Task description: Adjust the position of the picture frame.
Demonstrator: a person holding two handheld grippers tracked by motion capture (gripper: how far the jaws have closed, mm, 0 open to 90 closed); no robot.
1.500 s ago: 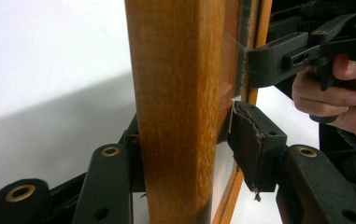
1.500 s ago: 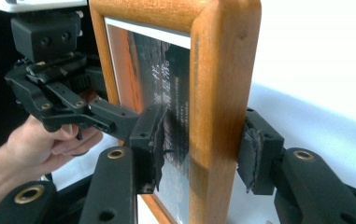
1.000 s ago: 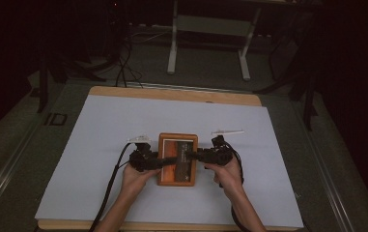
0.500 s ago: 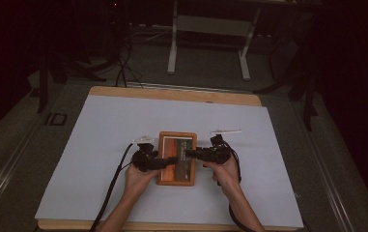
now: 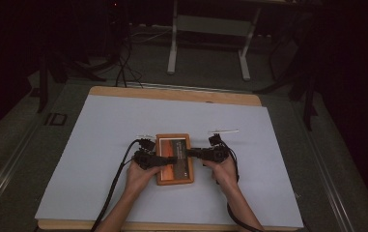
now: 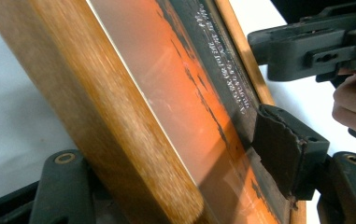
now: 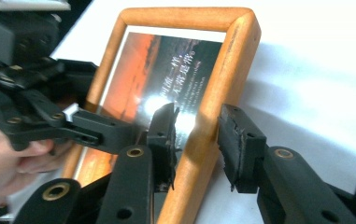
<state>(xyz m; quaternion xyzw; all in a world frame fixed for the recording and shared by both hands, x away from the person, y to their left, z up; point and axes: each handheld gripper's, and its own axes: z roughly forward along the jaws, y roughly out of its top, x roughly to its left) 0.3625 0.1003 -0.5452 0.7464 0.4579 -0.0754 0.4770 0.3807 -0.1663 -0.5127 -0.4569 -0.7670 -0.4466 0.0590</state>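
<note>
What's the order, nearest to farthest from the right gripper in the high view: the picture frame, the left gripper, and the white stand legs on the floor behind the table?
1. The picture frame, right beside the right gripper, whose jaws straddle the frame's edge.
2. The left gripper, across the frame on its other edge.
3. The white stand legs, far back on the floor beyond the table.

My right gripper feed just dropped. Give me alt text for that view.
The right claw straddles the right rail of an orange-brown wooden picture frame, jaws either side with a small gap showing. The frame holds a glossy sunset print; the left claw and a hand reach in opposite.
</note>
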